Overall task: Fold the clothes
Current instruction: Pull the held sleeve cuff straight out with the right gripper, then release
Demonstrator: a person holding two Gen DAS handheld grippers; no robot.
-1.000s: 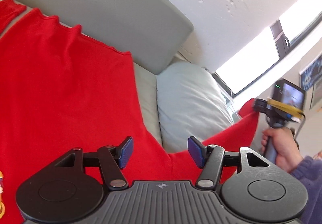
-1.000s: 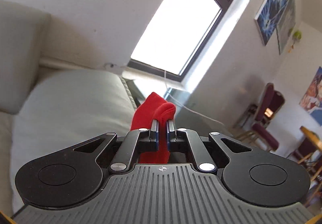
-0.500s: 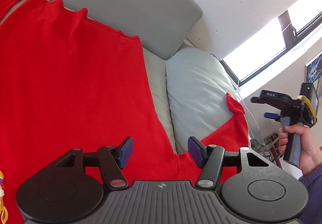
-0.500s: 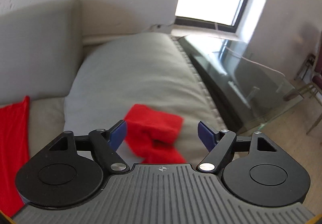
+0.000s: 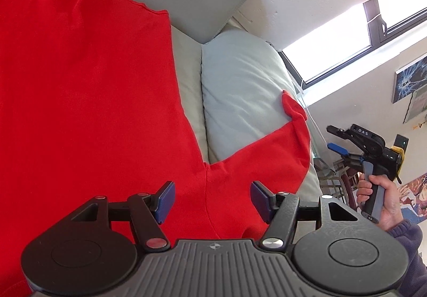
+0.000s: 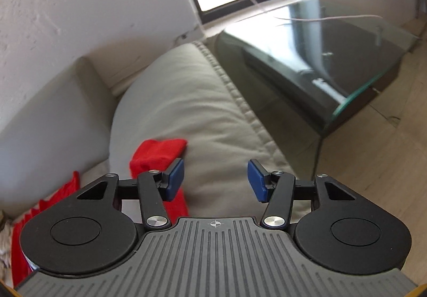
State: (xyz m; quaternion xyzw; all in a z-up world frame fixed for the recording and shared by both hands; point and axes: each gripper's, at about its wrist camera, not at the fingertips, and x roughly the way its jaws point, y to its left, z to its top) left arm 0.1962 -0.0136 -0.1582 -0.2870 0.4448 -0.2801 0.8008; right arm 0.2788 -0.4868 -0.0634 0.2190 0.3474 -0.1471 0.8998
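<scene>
Spreading across the sofa seat (image 5: 190,62), the red garment (image 5: 88,99) is laid flat, its sleeve (image 5: 269,153) draped over the grey cushion (image 5: 240,88). The left gripper (image 5: 212,199) is held open above the armpit seam, touching nothing. The right gripper (image 6: 215,181) is seen closing on nothing, the sleeve end (image 6: 157,151) just left of it.

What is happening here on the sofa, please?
A person is laying out a red sweatshirt on a grey sofa for folding. Its sleeve is stretched over the armrest cushion. The right tool holds nothing, its jaws closing on air beside the cuff. The left tool hovers open above the armpit seam.
</scene>
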